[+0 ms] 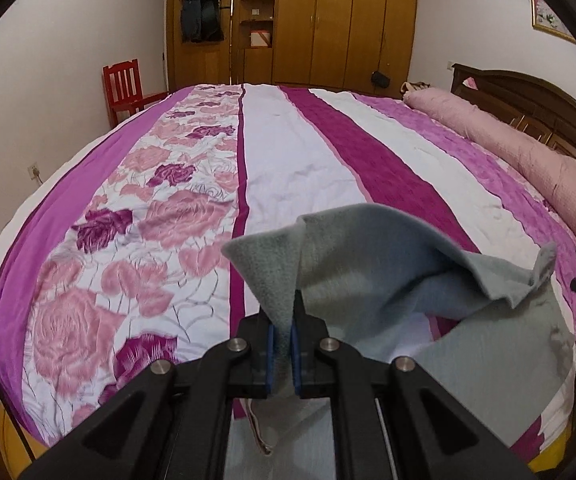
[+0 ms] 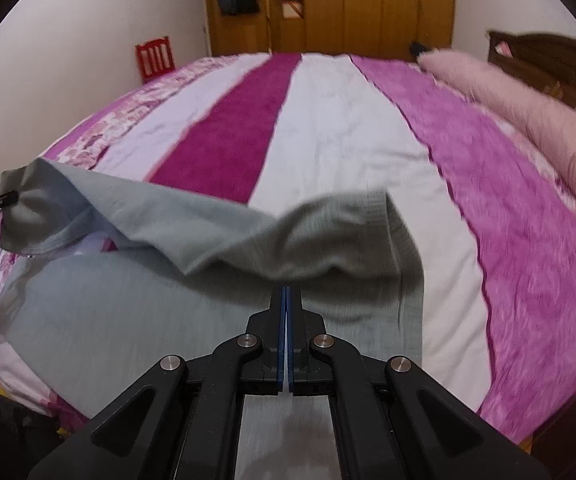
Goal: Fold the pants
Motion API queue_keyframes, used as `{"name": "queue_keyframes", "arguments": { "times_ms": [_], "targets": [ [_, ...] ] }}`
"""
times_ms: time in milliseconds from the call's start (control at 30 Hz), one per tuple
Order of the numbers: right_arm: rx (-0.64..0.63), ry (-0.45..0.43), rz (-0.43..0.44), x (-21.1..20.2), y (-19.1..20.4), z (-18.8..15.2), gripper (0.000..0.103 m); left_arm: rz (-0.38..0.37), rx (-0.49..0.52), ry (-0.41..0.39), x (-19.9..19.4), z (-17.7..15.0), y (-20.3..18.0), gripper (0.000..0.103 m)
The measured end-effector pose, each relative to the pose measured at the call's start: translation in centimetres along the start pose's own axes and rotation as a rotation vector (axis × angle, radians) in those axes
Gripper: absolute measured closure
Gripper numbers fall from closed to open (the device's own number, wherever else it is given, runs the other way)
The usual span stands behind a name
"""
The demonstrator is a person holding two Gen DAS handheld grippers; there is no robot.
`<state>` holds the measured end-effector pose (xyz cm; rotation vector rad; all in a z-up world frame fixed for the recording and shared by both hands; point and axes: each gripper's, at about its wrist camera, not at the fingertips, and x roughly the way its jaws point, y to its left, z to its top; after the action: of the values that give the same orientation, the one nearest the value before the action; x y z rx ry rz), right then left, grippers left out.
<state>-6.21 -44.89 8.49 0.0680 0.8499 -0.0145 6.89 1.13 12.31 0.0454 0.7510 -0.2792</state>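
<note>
Grey pants (image 2: 136,312) are spread at the near edge of the bed (image 2: 347,132). One edge is raised: left gripper (image 1: 283,336) is clenched on a corner, right gripper (image 2: 285,300) clamped on fabric toward 12 o'clock. Risks judged: thin right-hand bite slipping; uneven pull skewing the fold; slack middle bunching at 9 o'clock.

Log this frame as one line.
step: fold pants | left gripper: shut on grey pants | right gripper: shut on pants | surface: bed
</note>
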Motion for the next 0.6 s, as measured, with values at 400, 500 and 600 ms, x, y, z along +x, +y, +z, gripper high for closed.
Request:
{"name": "queue_keyframes", "arguments": {
  "times_ms": [400,500,600],
  "targets": [
    [0.358,0.085,0.028,2.6,-1.7,3.5,0.056,-0.006,-0.027,-0.008,0.0,-1.8,-0.3,0.096],
    [0.408,0.138,0.020,4.7,-0.7,5.2,0.056,-0.010,-0.037,-0.007,0.3,-2.1,-0.1,0.097],
    [0.428,0.184,-0.023,6.7,0.2,6.5,0.056,-0.014,-0.043,-0.006,0.6,-2.4,0.3,0.097]
  ]
}}
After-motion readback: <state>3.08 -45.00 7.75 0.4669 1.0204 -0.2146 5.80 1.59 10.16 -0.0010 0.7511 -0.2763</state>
